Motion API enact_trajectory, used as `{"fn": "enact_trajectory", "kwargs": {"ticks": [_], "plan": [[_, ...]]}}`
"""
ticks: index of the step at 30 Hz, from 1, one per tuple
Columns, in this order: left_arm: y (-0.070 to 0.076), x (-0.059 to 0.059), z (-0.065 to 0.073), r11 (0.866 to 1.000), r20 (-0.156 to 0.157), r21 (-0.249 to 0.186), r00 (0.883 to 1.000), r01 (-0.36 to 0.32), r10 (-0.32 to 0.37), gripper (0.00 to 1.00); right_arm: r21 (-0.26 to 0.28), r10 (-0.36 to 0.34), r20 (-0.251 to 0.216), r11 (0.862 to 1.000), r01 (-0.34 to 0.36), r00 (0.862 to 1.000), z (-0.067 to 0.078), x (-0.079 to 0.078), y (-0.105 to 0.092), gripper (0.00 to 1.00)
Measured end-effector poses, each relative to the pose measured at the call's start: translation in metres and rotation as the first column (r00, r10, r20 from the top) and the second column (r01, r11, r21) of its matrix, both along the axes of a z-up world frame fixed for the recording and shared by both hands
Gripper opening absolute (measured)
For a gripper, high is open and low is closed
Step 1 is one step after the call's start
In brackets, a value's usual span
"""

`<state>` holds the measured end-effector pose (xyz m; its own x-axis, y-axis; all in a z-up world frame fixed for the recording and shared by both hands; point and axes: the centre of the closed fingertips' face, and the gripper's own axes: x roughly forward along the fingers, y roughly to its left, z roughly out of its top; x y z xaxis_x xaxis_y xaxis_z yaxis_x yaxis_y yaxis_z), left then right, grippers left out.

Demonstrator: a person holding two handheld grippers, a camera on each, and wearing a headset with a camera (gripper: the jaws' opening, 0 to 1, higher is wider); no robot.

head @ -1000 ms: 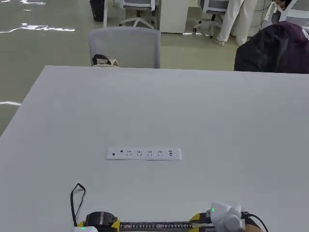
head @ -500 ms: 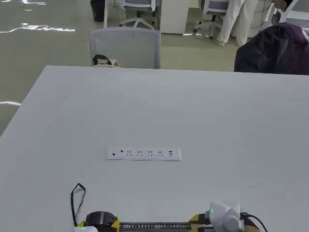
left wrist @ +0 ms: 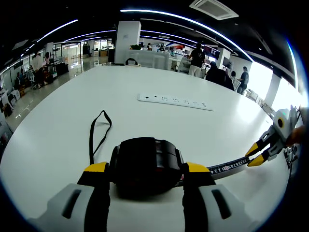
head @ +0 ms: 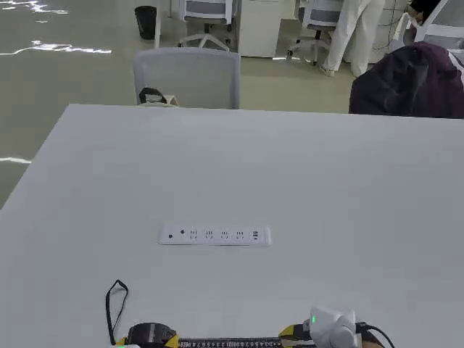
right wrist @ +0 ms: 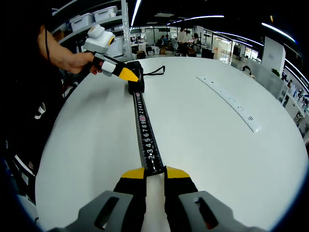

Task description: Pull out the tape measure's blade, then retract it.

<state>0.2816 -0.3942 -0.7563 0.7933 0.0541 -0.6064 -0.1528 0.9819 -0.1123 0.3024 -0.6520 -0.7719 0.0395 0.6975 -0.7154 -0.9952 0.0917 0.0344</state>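
Low in the left gripper view, the black tape measure (left wrist: 145, 157) sits square between the left gripper's (left wrist: 147, 169) yellow-tipped jaws; they press against its two sides, pinching it, and it rests on the white worktop (left wrist: 159, 121); its blade (left wrist: 227, 169) runs out toward the right edge of the frame, where the right gripper (left wrist: 260, 153) holds the far end.

At the bottom centre of the right gripper view, the right gripper's (right wrist: 154, 173) jaws are drawn nearly together on the tip of the blade (right wrist: 143, 123); the numbered strip runs flat along the worktop up the frame to the tape measure (right wrist: 136, 81) at the upper left, where a hand (right wrist: 79, 60) holds the left gripper (right wrist: 126, 75) against it.

Along the bottom edge of the head view the tape measure (head: 152, 336) lies at the lower left, the blade (head: 232, 341) stretches rightward, and the right gripper (head: 290, 333) is at the lower right.

Counted: one tape measure, one blade, one black wrist strap (head: 114, 304) looping from it, one white power strip (head: 214, 235) at mid-frame, two grippers, and one grey chair (head: 187, 76) at the worktop's far edge.
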Motion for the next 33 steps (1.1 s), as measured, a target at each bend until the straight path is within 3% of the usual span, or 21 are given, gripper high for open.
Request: {"fn": "enact_trajectory", "kwargs": {"ticks": [20,33], "plan": [[0.006,0.002,-0.007,0.998,0.012,-0.058,1.000,-0.001,0.002,0.57,0.009,0.015,0.021,1.000,-0.015,1.000,0.006,-0.004,0.034,0.12],[0.005,0.001,-0.003,0.997,0.013,-0.081,1.000,0.002,-0.001,0.57,0.019,0.024,0.028,1.000,-0.024,0.999,0.006,-0.004,0.057,0.12]]}}
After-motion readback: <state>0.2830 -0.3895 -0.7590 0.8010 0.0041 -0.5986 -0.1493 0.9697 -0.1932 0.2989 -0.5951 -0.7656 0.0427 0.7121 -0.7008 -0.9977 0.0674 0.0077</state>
